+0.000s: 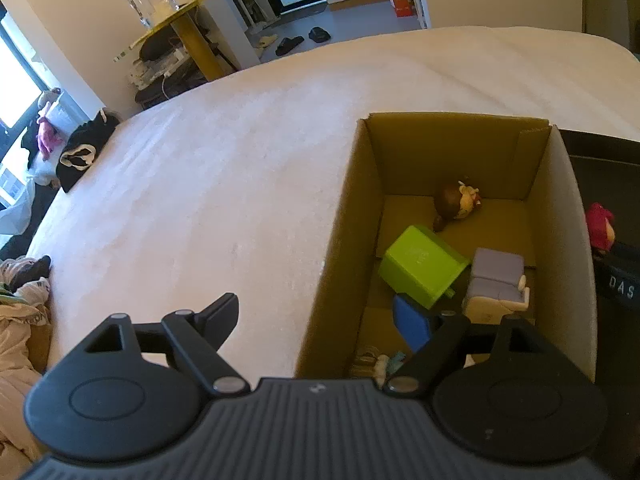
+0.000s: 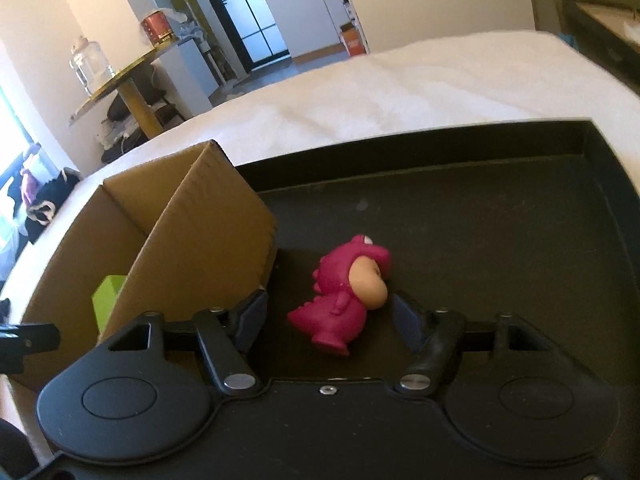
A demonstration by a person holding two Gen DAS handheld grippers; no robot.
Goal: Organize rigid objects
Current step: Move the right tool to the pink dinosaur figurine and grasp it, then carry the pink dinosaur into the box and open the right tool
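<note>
We count one cardboard box (image 1: 448, 152) on the white bed (image 1: 240, 168) and one black tray (image 2: 480, 208) just beside it, the box's near corner standing over the tray's left edge. Inside the box we make out one brown-headed figurine (image 1: 456, 202) by the far wall, one lime-green block (image 1: 420, 270) tilted in the middle, one lavender and cream toy (image 1: 496, 284) touching its right side, and some small pieces at the near wall that we cannot tell apart. On the tray lies one pink dinosaur figurine (image 2: 346, 298), tipped on its side with its face toward the right. Beyond the bed we see a round yellow table (image 2: 120, 76) bearing a glass jar (image 2: 90, 64) and a red tin (image 2: 157, 28), dark clothing (image 1: 84, 152) at the bed's far left edge, and slippers (image 1: 300, 40) on the floor. The box wall stands between the tray and the box's contents. Our left gripper (image 1: 324, 316) is spread wide and holds nothing, one finger over the bed, the other over the box. Our right gripper (image 2: 330, 314) sits about halfway open, its fingers on either side of the pink dinosaur figurine, with gaps showing at both pads.
</note>
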